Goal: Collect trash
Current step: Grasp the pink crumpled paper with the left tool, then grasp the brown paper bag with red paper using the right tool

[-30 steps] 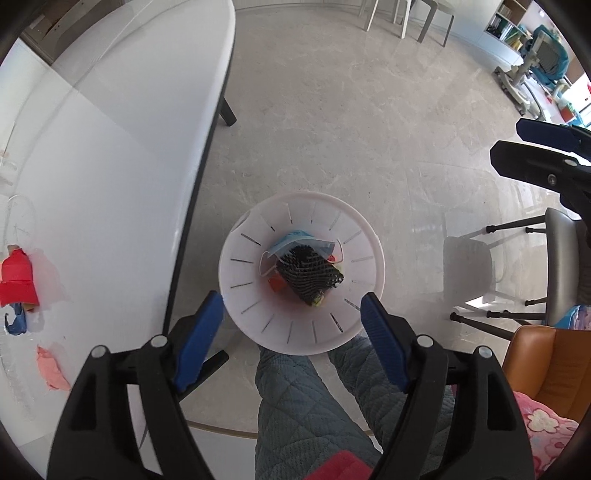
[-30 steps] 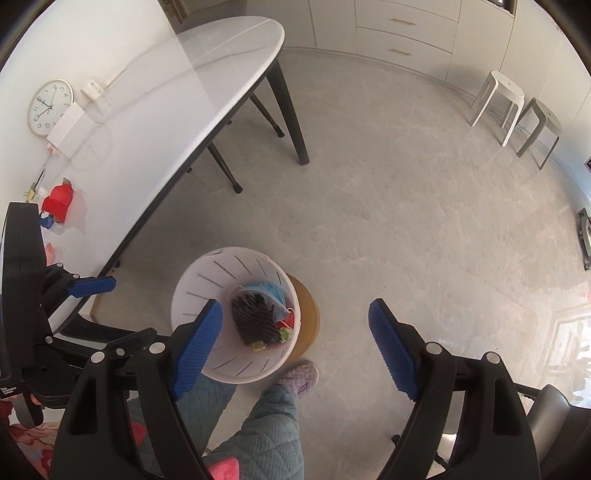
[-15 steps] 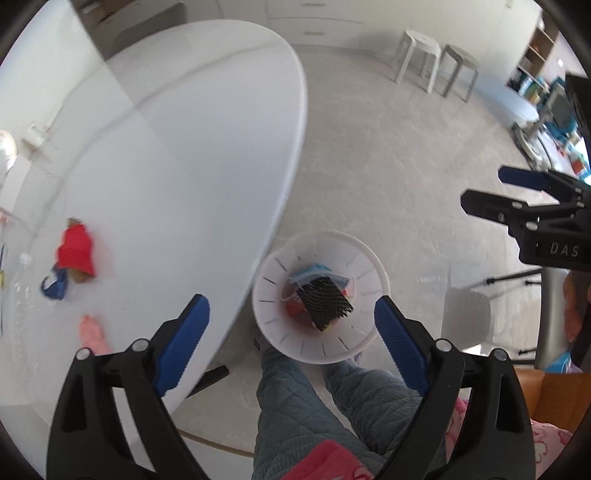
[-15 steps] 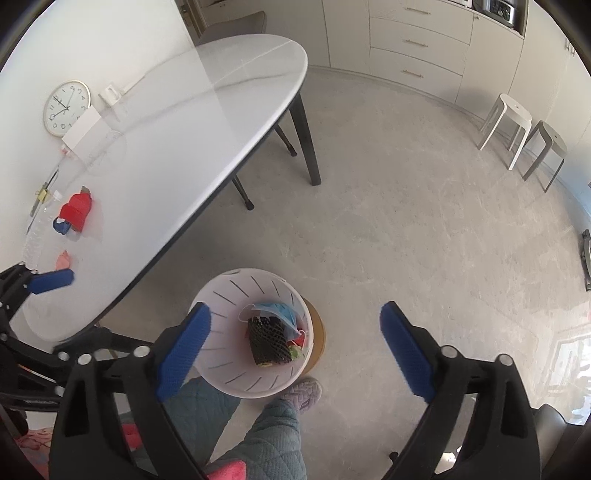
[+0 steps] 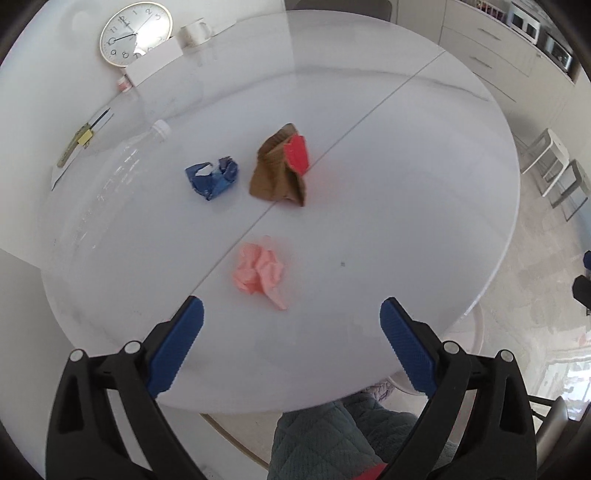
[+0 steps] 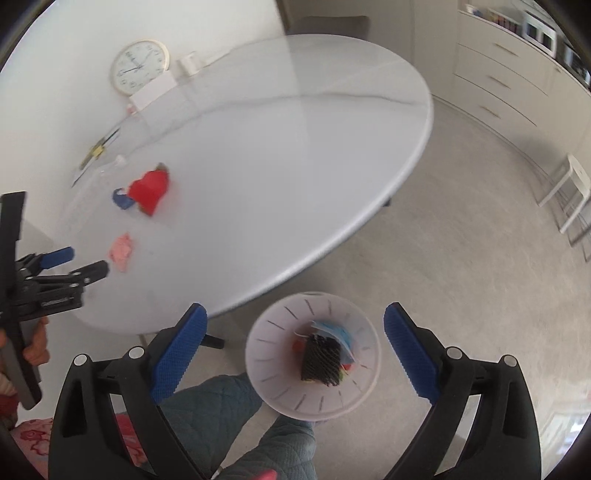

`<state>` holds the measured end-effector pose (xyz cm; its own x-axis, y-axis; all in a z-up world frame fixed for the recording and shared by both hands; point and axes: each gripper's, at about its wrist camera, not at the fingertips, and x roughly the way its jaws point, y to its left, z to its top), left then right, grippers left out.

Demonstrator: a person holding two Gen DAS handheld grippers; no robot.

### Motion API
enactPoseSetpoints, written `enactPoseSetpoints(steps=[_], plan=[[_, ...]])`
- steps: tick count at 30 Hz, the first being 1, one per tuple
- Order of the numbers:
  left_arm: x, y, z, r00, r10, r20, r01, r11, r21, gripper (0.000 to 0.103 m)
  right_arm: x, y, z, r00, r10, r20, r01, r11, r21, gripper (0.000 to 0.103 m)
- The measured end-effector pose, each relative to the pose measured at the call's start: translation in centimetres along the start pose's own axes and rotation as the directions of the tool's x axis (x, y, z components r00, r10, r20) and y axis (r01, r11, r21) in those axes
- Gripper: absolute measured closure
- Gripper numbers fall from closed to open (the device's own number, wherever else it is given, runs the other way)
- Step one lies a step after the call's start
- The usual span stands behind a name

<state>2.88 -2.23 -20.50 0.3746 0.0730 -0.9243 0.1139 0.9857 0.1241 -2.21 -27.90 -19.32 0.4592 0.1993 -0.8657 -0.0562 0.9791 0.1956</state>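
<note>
On the white table (image 5: 388, 155) lie a crumpled pink paper (image 5: 260, 273), a crumpled blue wrapper (image 5: 212, 178) and a brown and red crushed carton (image 5: 282, 168). My left gripper (image 5: 291, 328) is open and empty, just short of the pink paper. The same pieces show in the right wrist view: pink paper (image 6: 121, 251), blue wrapper (image 6: 120, 199), red carton (image 6: 149, 190). My right gripper (image 6: 295, 332) is open and empty above the white bin (image 6: 266, 373) on the floor, which holds a black mesh piece (image 6: 319, 360) and other trash.
A clear plastic bottle (image 5: 122, 162) lies at the table's left. A clock (image 5: 135, 33), a white box and a cup stand at the far edge against the wall. The person's legs (image 6: 210, 410) are beside the bin. Stools (image 5: 554, 166) stand at right.
My left gripper has swung from over the bin up and left to face the tabletop and the pink paper. My right gripper has risen and tilted, with the bin now between its fingers.
</note>
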Motion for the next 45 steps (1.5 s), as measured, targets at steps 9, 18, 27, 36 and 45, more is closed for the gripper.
enactPoseSetpoints(steps=[9,18,27,36,45], plan=[[5.2,3.1,1.1,0.996,-0.078,-0.038,0.079,0.996,0.028,0.011,3.0,6.0,4.4,0.999,0.008,-0.031,-0.011,0.995,-0.1,0.006],[7.2,3.7,2.1,0.988,-0.139,-0.063,0.143,0.988,0.063,0.069,4.4,8.3,6.5,0.999,-0.001,-0.053,-0.005,0.994,-0.111,0.006],[6.9,5.8,2.6,0.983,-0.175,-0.054,0.177,0.984,0.03,0.072,6.2,10.9,7.7,0.995,0.054,-0.083,-0.063,0.993,-0.101,0.006],[4.8,9.1,2.9,0.979,-0.204,-0.025,0.204,0.979,0.001,0.072,11.4,16.8,11.1,0.991,0.09,-0.096,-0.086,0.995,0.051,0.006],[5.1,12.9,3.8,0.977,-0.211,-0.015,0.211,0.977,0.011,0.072,17.2,19.8,13.2,0.995,0.011,-0.096,0.023,0.938,0.346,0.006]])
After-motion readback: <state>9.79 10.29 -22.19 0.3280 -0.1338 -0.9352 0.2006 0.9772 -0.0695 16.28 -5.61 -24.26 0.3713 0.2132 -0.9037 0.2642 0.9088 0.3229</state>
